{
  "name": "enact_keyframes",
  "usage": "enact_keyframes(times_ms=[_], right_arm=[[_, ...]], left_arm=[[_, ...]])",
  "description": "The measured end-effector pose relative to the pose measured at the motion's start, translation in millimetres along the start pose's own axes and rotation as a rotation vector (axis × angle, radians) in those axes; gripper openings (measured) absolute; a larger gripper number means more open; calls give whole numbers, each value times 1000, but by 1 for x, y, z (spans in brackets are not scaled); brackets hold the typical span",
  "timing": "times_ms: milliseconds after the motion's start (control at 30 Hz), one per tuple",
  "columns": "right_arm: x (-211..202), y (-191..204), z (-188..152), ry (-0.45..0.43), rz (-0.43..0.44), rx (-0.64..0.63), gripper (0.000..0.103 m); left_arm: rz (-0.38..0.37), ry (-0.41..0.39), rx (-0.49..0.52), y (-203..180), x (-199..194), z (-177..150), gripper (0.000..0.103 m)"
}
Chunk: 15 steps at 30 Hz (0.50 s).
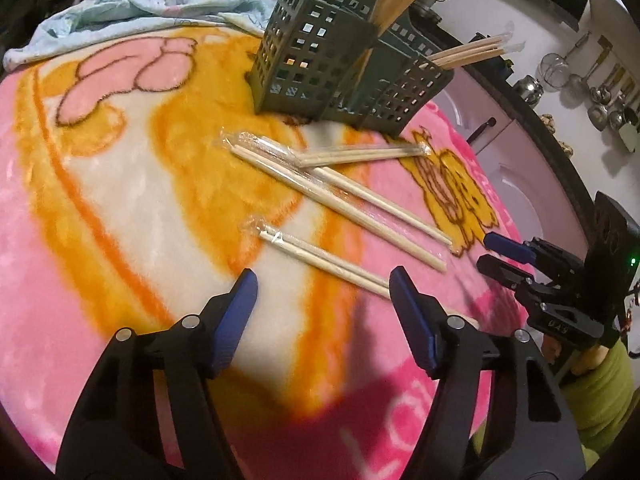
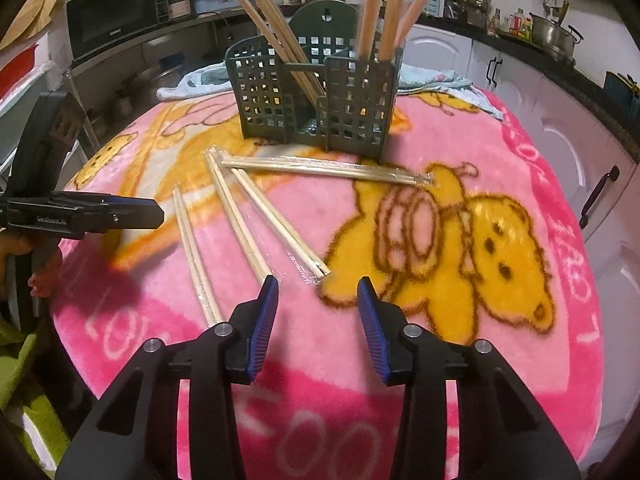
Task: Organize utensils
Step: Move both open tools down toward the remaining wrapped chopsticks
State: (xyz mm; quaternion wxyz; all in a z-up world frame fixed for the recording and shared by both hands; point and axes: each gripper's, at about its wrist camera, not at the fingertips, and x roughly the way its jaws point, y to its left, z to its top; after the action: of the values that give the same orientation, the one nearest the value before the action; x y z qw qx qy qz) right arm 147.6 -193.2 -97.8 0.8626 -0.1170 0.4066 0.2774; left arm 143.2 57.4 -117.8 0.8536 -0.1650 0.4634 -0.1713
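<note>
**Both tongs empty, wrapped chopsticks loose on table**

Left tongs [image 1: 322, 280]: spread wide, nothing held. Nearest pair of pale wooden chopsticks in clear plastic sleeve [image 1: 320, 258] lies just ahead, its near end running under the right-hand blue pad [image 1: 412, 320]. Contact: can't tell.

Right tongs [image 2: 318, 286]: spread moderately, nothing held. Two sleeved pairs [image 2: 236, 216] [image 2: 280, 222] fan out ahead; the near end of one sits just beside the left blue pad [image 2: 266, 312]. A third pair [image 2: 196, 256] lies left of the tongs, a fourth [image 2: 324, 170] crosswise right in front of the caddy.

Surface: fluffy pink-and-orange fleece blanket with cartoon bear print [image 2: 460, 248] over the table; crumpled light blue cloth [image 1: 140, 4] at the far edge.

Container: dark green plastic grid-walled utensil caddy [image 2: 312, 100], upright, several compartments, arched hanger tab at the back. Chopsticks in left compartment [image 2: 280, 36] lean diagonally; chopsticks in right compartment [image 2: 390, 20] stand nearly upright. Middle front section: contents unclear.
</note>
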Motion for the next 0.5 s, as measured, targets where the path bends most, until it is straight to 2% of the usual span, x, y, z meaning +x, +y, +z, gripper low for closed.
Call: enact_keyframes(times_ms=[333, 500], right_arm=[[23, -5, 6, 30, 16, -3, 33], [35, -5, 9, 39, 37, -16, 28]], left_arm=[[5, -12, -25, 4, 13, 19, 60], [20, -19, -23, 5, 16, 24, 53]])
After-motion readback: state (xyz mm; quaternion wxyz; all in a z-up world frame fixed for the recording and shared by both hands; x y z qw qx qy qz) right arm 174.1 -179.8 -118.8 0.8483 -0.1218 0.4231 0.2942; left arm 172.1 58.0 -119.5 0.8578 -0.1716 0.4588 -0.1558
